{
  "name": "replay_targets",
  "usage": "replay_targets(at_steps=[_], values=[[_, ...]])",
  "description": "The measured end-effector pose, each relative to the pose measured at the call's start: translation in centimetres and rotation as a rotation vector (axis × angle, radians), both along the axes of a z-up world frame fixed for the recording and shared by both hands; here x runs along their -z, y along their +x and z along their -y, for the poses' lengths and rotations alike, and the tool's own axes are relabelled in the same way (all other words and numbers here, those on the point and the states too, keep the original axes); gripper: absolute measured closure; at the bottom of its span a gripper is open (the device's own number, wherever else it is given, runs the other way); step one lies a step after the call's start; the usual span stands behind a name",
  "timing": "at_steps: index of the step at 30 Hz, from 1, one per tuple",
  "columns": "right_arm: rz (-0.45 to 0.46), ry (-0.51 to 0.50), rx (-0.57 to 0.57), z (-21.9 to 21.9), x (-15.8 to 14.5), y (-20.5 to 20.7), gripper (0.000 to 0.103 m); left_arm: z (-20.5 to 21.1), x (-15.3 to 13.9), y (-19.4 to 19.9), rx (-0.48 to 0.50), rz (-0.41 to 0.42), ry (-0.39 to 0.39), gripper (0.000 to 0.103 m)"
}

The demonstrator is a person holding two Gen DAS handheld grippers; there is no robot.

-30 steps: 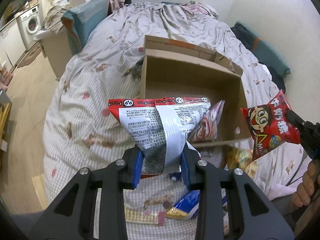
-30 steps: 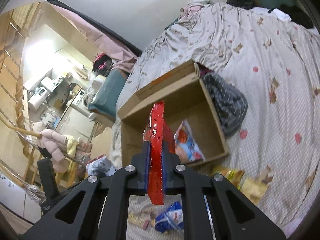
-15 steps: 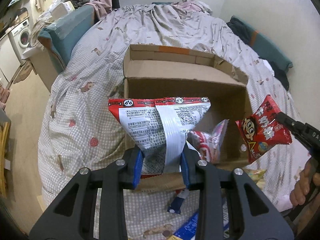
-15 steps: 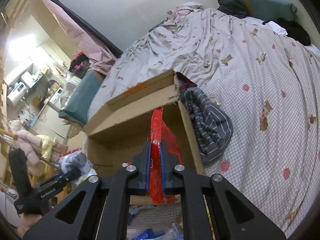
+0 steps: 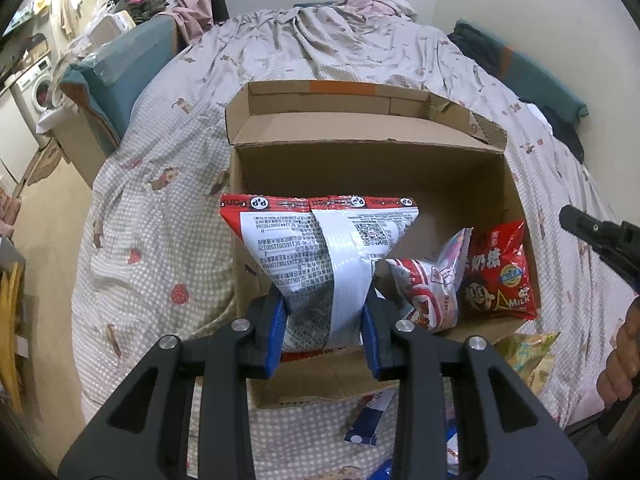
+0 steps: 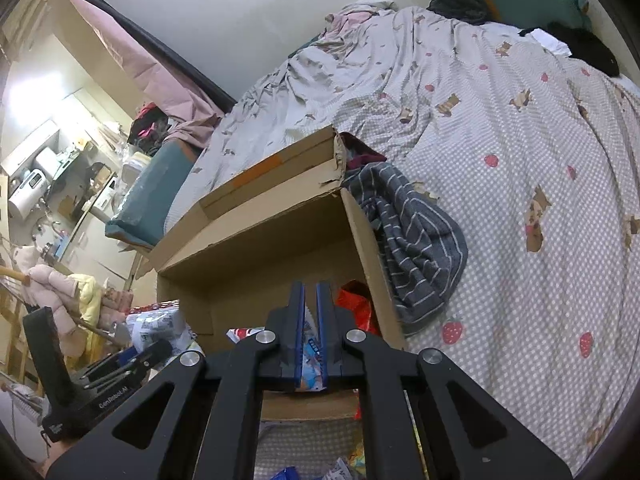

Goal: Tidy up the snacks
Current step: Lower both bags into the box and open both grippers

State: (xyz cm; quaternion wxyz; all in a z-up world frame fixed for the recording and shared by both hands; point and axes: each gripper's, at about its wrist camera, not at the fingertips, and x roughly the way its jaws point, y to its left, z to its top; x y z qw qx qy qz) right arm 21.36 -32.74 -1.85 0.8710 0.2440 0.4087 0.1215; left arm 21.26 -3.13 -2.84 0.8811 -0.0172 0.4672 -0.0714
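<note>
My left gripper [image 5: 324, 312] is shut on a red-and-white snack bag [image 5: 320, 240], printed back toward me, held over the near left part of an open cardboard box [image 5: 360, 160]. Inside the box lie a white-and-pink snack bag [image 5: 428, 284] and a red milk-candy bag [image 5: 500, 272] against the right wall. My right gripper [image 6: 308, 292] hangs over the box's [image 6: 260, 248] near edge, jaws together with nothing gripped; the red bag [image 6: 354, 304] lies just beyond it. In the left wrist view the right gripper [image 5: 568, 216] shows bare at the right edge.
The box sits on a checked bed cover [image 6: 520, 200]. A grey striped cloth [image 6: 412, 240] lies against the box's right side. Loose snacks lie in front of the box: a blue-and-white pack [image 5: 364, 416] and a yellow bag [image 5: 528, 352]. A person's hand [image 5: 620, 360] is at the right edge.
Both grippers came forward and lower over the box. The red milk-candy bag has left the right gripper and now lies inside the box. The left gripper still holds its bag.
</note>
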Motion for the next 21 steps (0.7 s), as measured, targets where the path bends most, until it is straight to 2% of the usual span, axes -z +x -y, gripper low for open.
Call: replay_targets(at_steps=[1, 2, 9, 10, 12, 13, 14, 19, 20, 21], values=[[-0.003, 0.009, -0.006, 0.0, 0.1, 0.1, 0.097, -0.1, 0.0, 0.0, -0.002, 0.000, -0.008, 0.074], [-0.003, 0.019, -0.007, 0.0, 0.1, 0.0, 0.091, -0.1, 0.0, 0.0, -0.003, -0.001, -0.015, 0.074], [-0.042, 0.030, -0.013, -0.5, 0.7, 0.3, 0.088, -0.3, 0.5, 0.2, -0.004, -0.033, -0.059, 0.074], [-0.052, 0.033, -0.013, -0.5, 0.9, 0.4, 0.081, -0.4, 0.6, 0.3, -0.006, -0.040, -0.064, 0.074], [-0.067, 0.036, -0.012, -0.6, 1.2, 0.4, 0.059, -0.4, 0.6, 0.2, -0.007, -0.042, -0.067, 0.073], [-0.064, 0.044, -0.012, -0.7, 1.3, 0.4, 0.037, -0.4, 0.5, 0.2, -0.006, -0.042, -0.068, 0.073], [-0.058, 0.050, -0.013, -0.7, 1.4, 0.3, 0.025, -0.4, 0.5, 0.1, -0.005, -0.042, -0.072, 0.073], [-0.079, 0.021, -0.046, -1.8, 1.9, 0.4, 0.022, -0.2, 0.4, 0.0, -0.005, -0.040, -0.055, 0.072], [-0.081, 0.019, -0.052, -1.9, 1.9, 0.4, 0.022, -0.2, 0.4, 0.0, -0.012, -0.038, -0.048, 0.064], [-0.083, 0.013, -0.059, -2.1, 2.0, 0.4, 0.022, -0.2, 0.4, 0.0, -0.020, -0.034, -0.035, 0.050]])
